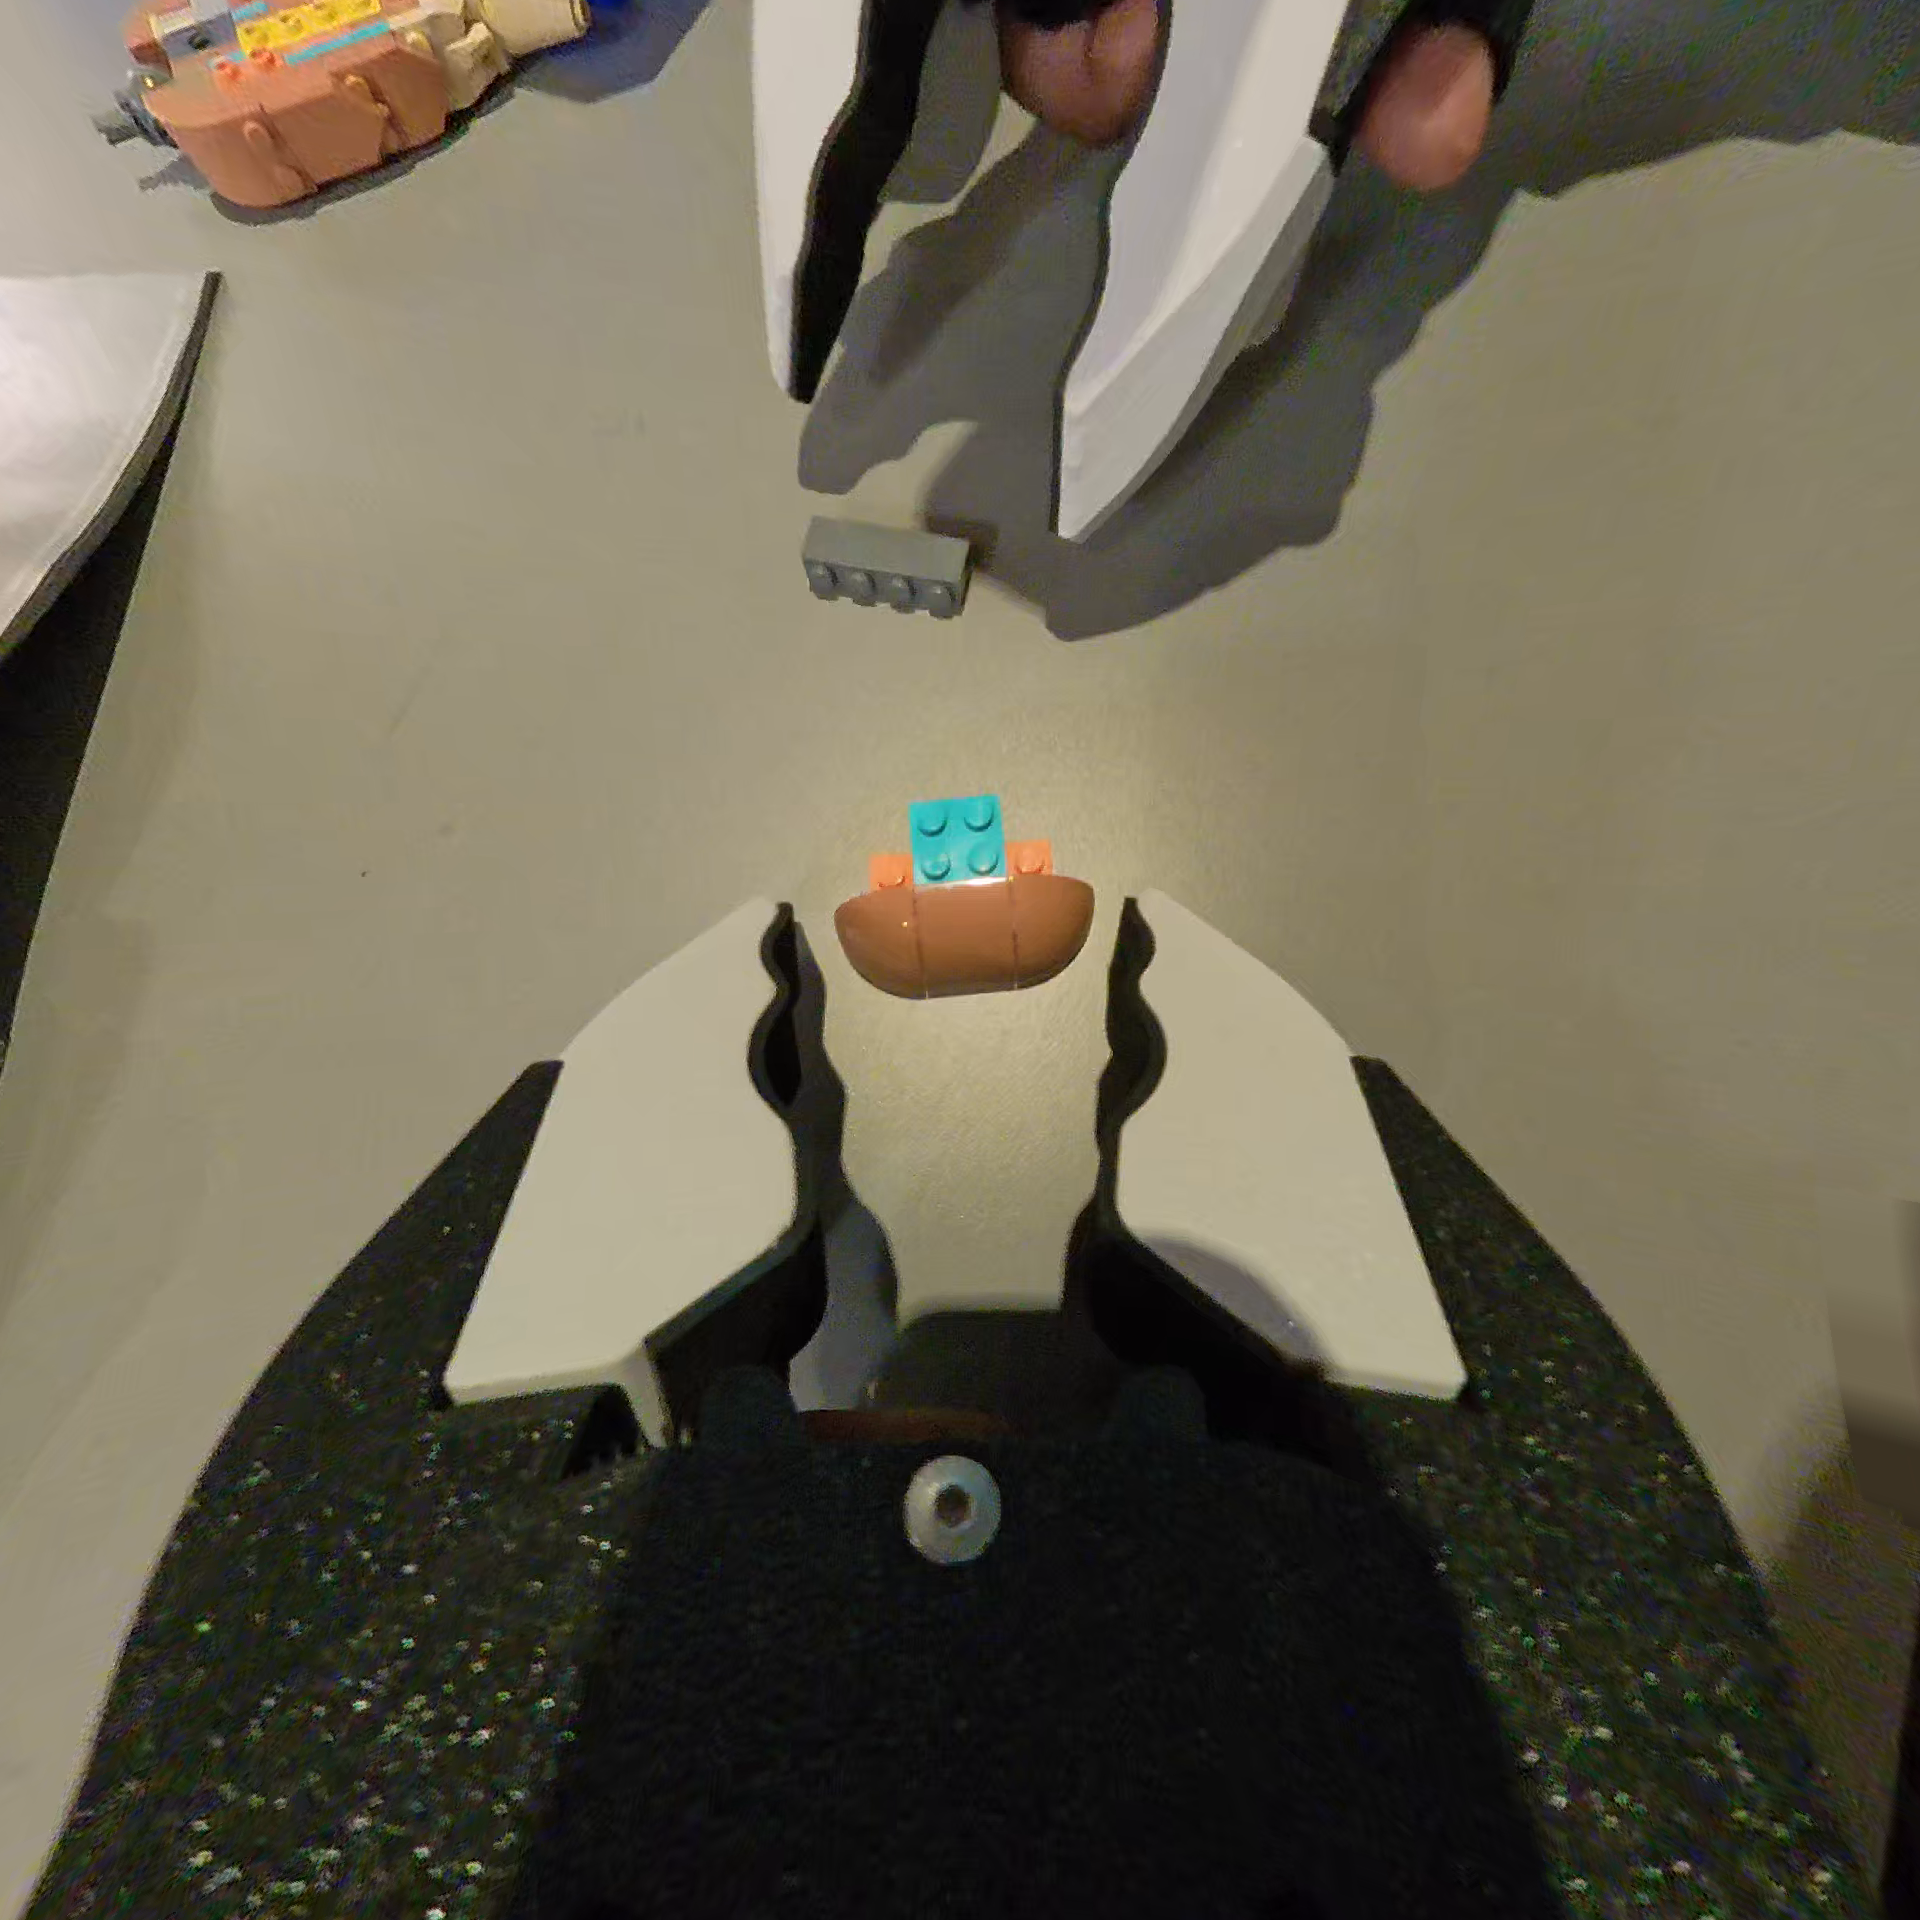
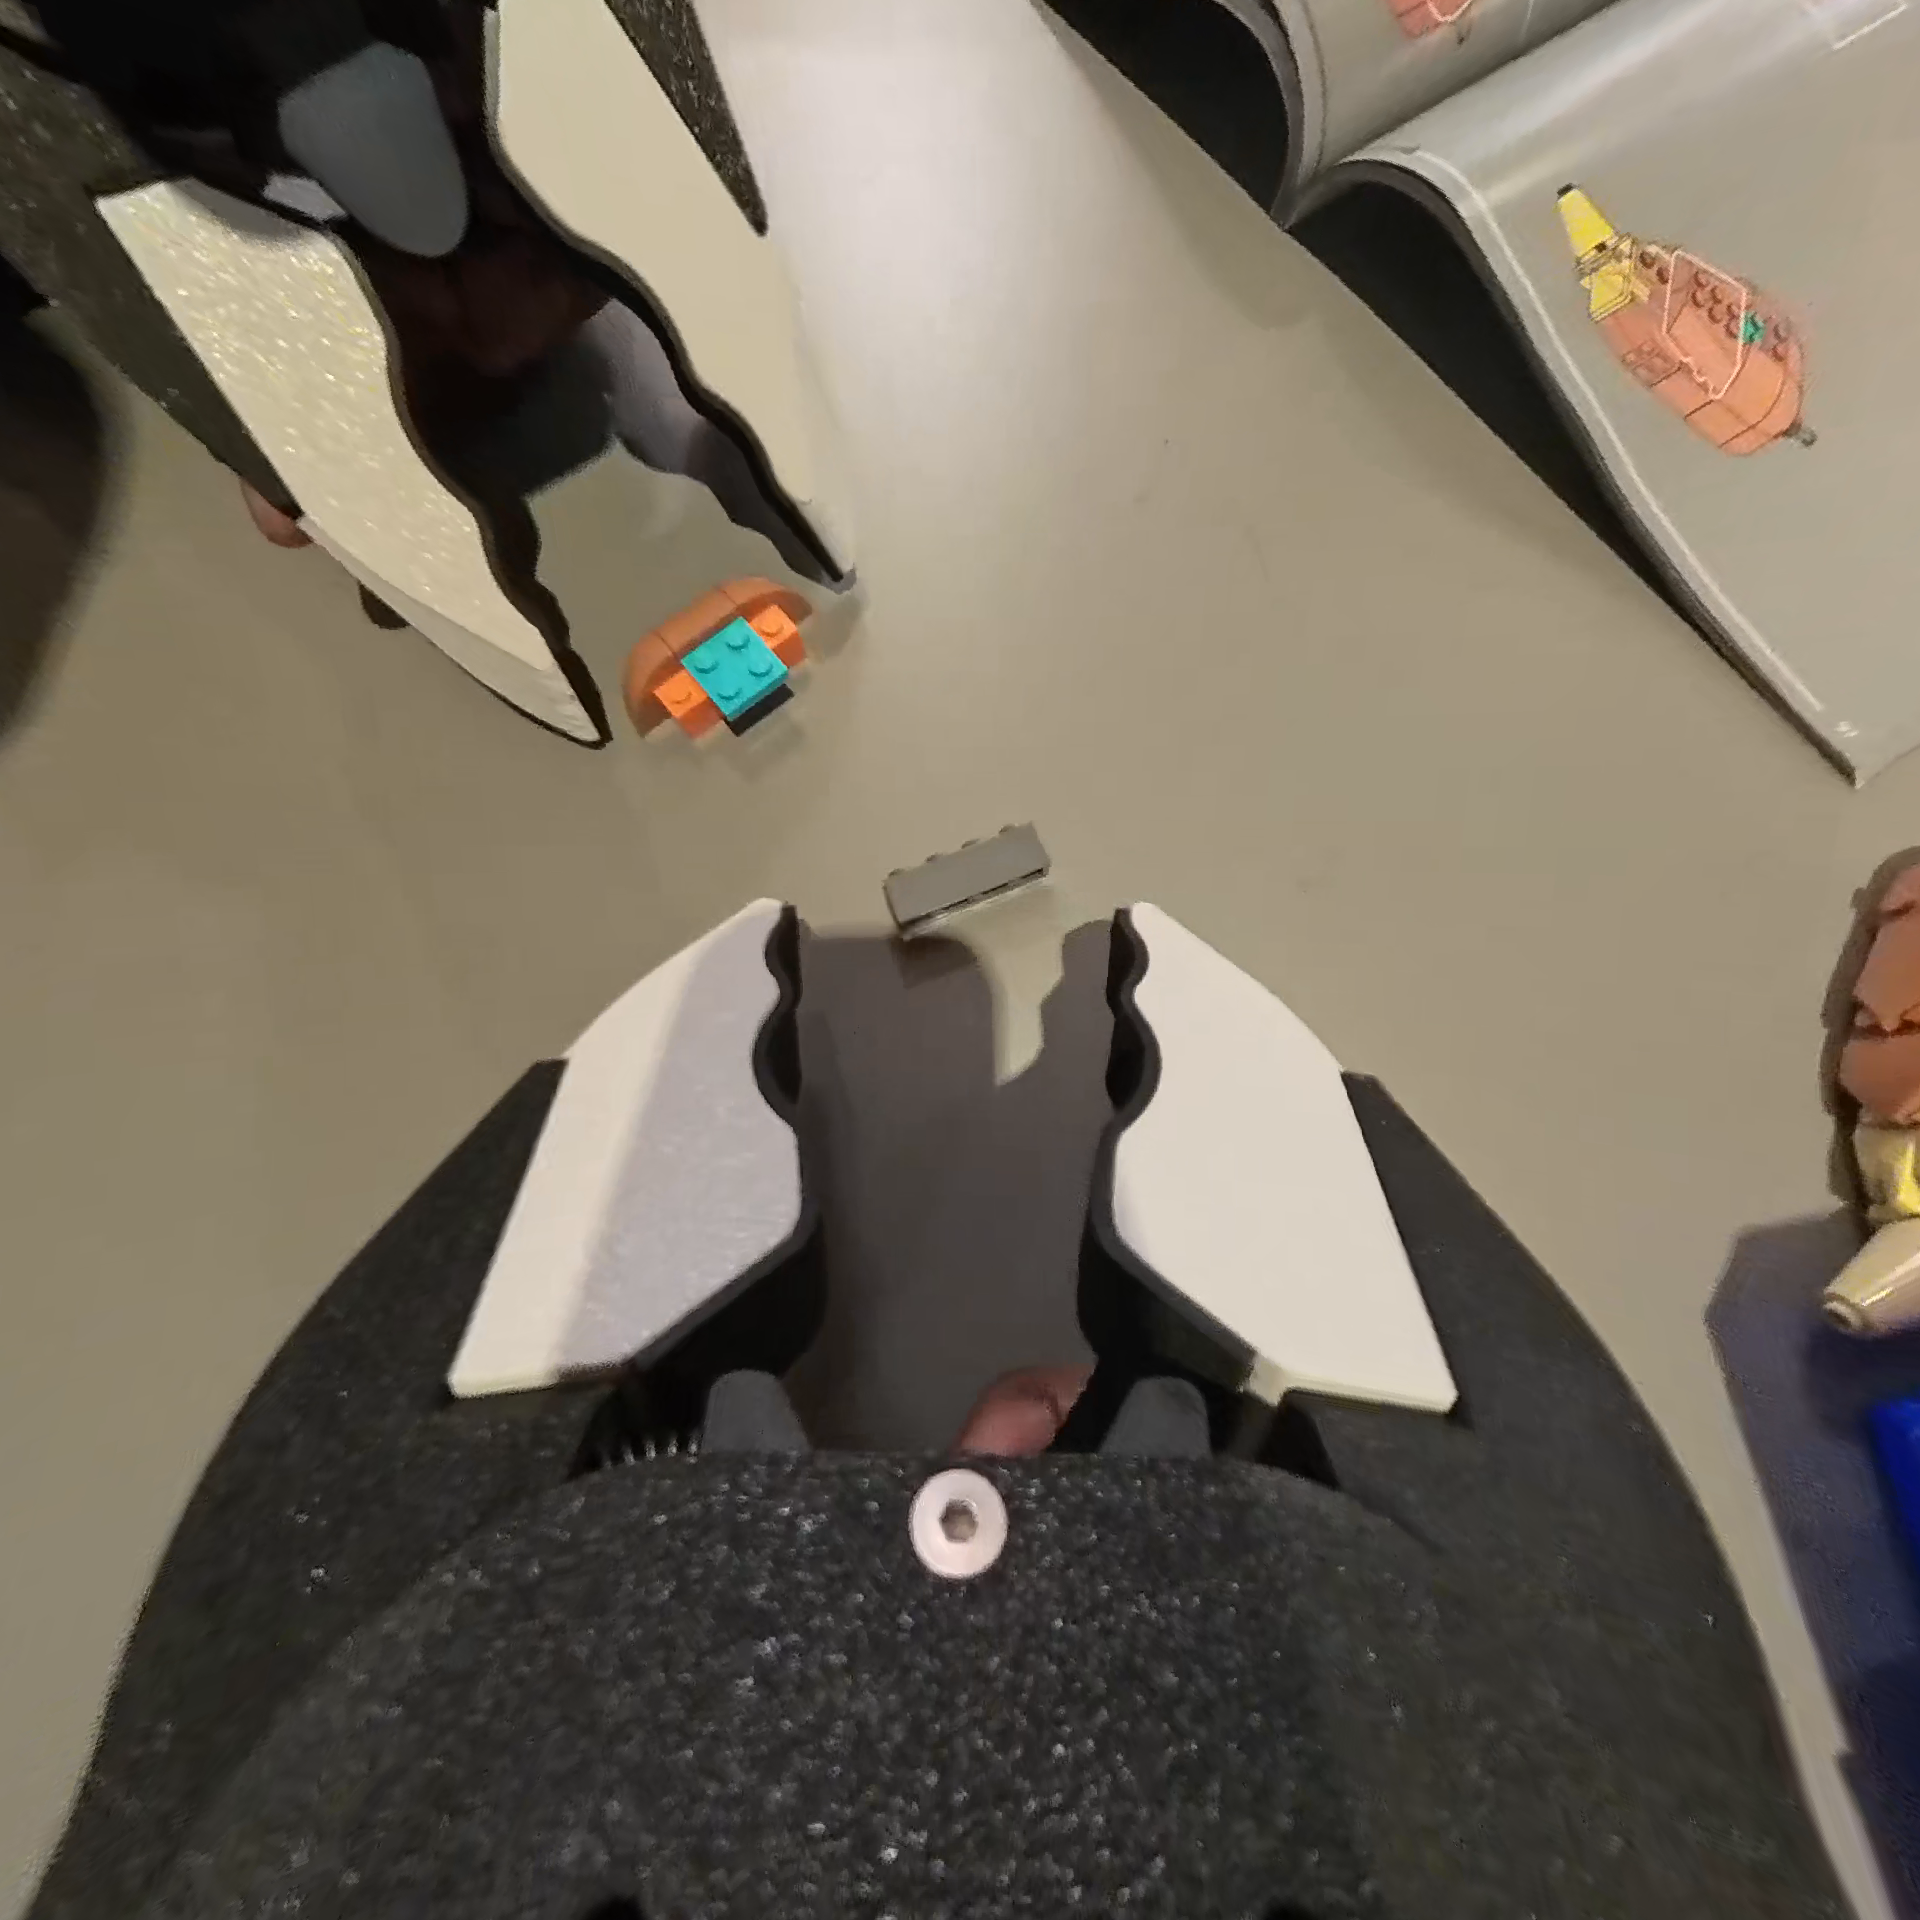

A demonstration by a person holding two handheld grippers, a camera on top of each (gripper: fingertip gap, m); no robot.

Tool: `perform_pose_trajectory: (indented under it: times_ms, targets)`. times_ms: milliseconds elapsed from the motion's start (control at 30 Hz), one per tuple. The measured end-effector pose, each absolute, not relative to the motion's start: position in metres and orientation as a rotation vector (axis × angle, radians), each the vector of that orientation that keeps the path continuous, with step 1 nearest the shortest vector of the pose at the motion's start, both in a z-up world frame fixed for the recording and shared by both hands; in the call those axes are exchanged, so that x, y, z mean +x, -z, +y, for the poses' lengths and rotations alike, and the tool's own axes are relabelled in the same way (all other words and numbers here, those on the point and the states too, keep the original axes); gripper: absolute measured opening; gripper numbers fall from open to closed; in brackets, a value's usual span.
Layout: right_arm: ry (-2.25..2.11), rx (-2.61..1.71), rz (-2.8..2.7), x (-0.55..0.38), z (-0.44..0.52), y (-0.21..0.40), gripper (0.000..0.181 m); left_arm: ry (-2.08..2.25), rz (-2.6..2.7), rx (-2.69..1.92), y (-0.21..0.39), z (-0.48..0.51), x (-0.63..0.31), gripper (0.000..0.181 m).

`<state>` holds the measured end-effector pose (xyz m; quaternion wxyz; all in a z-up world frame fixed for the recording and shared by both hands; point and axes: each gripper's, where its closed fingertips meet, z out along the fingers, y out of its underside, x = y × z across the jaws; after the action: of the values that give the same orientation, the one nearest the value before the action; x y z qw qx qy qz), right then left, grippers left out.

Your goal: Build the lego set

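A small brown curved assembly with orange pieces and a teal 2x2 plate [image 1: 961, 914] lies on the table just ahead of my open left gripper [image 1: 956, 920]; nothing is held. It also shows in the right wrist view [image 2: 717, 657], between the left gripper's fingers [image 2: 717, 655]. A grey 1x4 brick [image 1: 885, 569] lies on its side farther on, near the right gripper's tips. In the right wrist view the grey brick [image 2: 966, 879] lies just beyond my open, empty right gripper [image 2: 956, 920]. The right gripper also shows at the top of the left wrist view [image 1: 935, 457].
A larger brown, tan and yellow built model [image 1: 322, 99] sits at the far left; part of it shows at the right edge of the right wrist view [image 2: 1875, 1049]. An open instruction booklet [image 2: 1621, 343] lies at the upper right, its edge also in the left wrist view [image 1: 73, 416]. The gap from one gripper's tips to the other's is roughly 8 cm.
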<state>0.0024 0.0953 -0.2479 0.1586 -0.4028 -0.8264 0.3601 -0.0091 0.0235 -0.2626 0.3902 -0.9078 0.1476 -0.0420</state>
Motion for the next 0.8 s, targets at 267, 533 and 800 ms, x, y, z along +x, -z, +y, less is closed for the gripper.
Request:
perform_pose_trajectory:
  times_ms: [267, 533, 800]
  targets:
    - [-1.012, -0.957, -2.505, -0.006, 0.091, 0.252, 0.059, 0.126, 0.354, -2.313, 0.263, 0.027, -0.008, 0.047]
    - [-0.971, -0.967, -2.534, -0.009, 0.088, 0.264, 0.036, 0.219, 0.366, -2.269, 0.256, 0.034, -0.015, 0.047]
    - [-1.068, -1.001, -2.475, -0.012, 0.090, 0.257, 0.034, 0.258, 0.402, -2.128, 0.217, 0.054, -0.033, 0.047]
